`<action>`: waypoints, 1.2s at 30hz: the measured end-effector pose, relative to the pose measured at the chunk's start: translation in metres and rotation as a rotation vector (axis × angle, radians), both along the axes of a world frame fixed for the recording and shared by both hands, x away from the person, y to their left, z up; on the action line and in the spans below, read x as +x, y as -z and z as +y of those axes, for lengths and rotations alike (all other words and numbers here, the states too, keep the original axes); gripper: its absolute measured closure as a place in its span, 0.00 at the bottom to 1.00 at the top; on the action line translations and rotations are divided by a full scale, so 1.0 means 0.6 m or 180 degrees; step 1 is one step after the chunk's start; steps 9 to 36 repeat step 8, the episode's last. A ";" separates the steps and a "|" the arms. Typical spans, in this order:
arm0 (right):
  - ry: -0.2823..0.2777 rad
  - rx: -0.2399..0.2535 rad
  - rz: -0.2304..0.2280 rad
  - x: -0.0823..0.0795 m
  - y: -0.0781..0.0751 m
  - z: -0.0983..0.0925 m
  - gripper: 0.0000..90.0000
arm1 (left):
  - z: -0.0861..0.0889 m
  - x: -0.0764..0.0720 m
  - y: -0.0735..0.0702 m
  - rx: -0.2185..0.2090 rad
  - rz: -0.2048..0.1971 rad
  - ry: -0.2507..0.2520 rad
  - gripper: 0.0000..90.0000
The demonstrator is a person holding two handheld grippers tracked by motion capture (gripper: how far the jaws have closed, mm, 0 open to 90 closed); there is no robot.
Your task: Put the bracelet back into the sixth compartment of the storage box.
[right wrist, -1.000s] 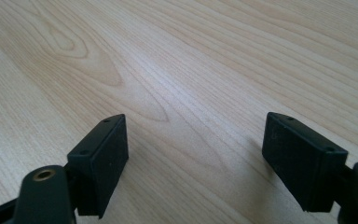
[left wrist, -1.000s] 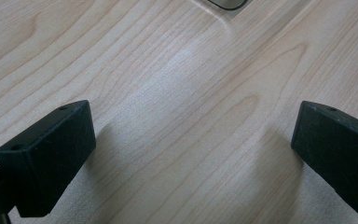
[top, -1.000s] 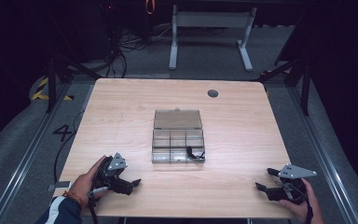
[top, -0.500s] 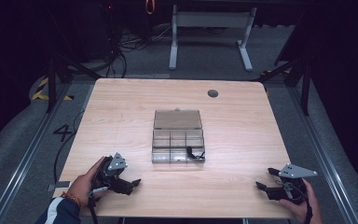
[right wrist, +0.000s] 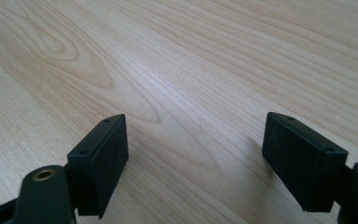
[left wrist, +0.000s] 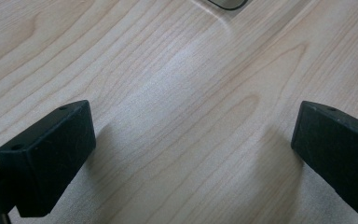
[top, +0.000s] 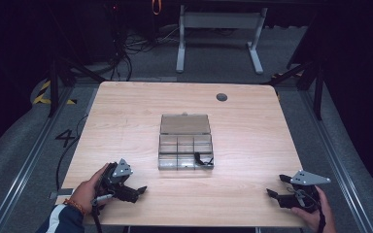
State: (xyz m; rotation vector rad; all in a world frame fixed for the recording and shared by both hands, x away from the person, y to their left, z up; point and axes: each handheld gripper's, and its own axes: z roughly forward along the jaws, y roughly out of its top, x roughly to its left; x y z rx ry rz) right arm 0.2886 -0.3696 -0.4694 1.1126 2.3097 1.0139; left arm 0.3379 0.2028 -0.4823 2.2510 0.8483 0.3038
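A clear plastic compartment box (top: 185, 141) lies open at the middle of the wooden table (top: 126, 116), its lid folded back on the far side. A small black item (top: 202, 159) sits in its front right compartment. My left gripper (top: 137, 187) rests near the front left edge, held by a hand, and its jaws stand wide apart over bare wood in the left gripper view (left wrist: 193, 154). My right gripper (top: 278, 186) rests near the front right edge, open, with nothing between its jaws in the right gripper view (right wrist: 196, 158).
A round grey grommet (top: 222, 97) is set into the table near its far edge. Beyond the table stand a white desk frame (top: 218, 34) and cables on the grey floor. A dark corner of the box (left wrist: 227, 3) shows in the left gripper view.
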 end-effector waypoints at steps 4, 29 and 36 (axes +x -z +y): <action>0.0000 -0.0001 0.0004 0.000 0.000 0.000 0.25 | 0.000 0.000 0.000 0.0000 0.0000 0.0000 0.00; 0.0013 0.0004 0.0004 0.000 0.000 0.000 0.25 | 0.000 0.000 0.000 0.0001 0.0000 0.0000 0.00; 0.0013 0.0004 0.0004 0.000 0.000 0.000 0.25 | 0.000 0.000 0.000 0.0001 0.0000 0.0000 0.00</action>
